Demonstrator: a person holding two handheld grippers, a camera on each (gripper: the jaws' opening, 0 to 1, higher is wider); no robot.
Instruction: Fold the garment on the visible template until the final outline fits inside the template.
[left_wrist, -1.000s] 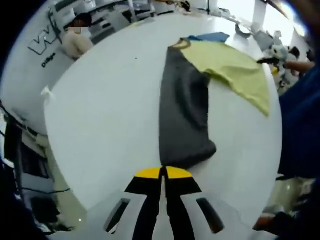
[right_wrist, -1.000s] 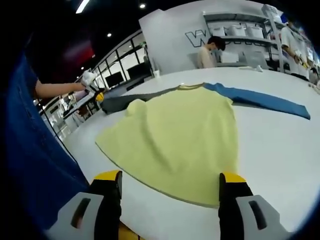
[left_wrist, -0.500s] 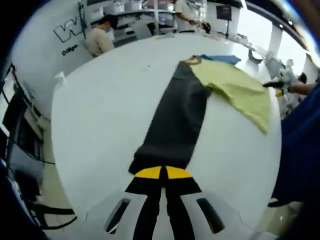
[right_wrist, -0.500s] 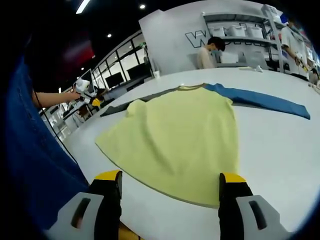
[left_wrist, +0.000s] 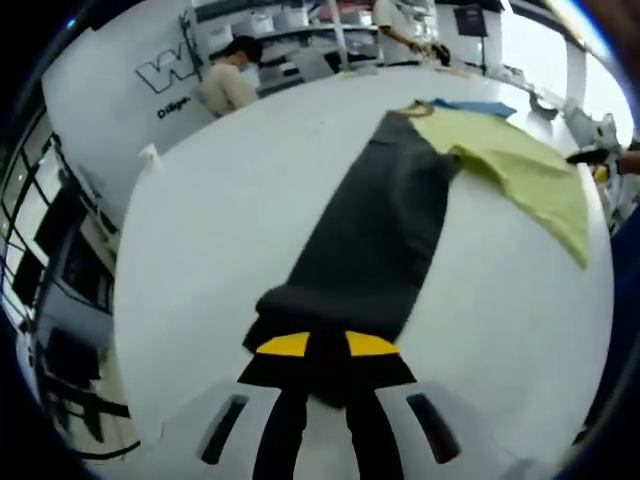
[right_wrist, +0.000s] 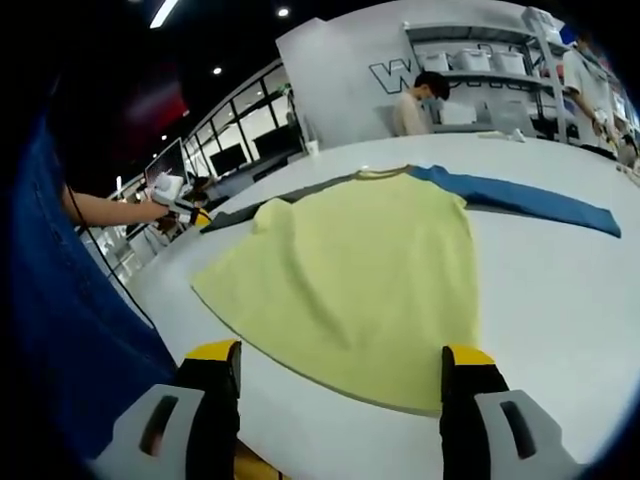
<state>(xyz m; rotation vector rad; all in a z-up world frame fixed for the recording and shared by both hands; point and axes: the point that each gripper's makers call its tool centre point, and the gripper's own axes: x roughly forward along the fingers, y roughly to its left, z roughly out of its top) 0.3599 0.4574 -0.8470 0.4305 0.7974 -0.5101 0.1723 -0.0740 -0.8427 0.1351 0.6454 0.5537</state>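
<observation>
The garment (right_wrist: 370, 270) lay flat on the white counter (left_wrist: 220, 220), yellow body spread, blue sleeve (right_wrist: 520, 200) outstretched. My left claw (left_wrist: 320, 345) had pinched the grey sleeve's (left_wrist: 380, 230) cuff; my right claw (right_wrist: 340, 365) stood wide open near the hem. I judged folding barely begun; no template outline was discernible.

Large "W" logo on white wall (left_wrist: 165, 72), rest unreadable.

Matt soft cloth garment (right_wrist: 360, 275), dark grey cloth sleeve (left_wrist: 375, 240), smooth faintly glossy white table (left_wrist: 220, 230)
</observation>
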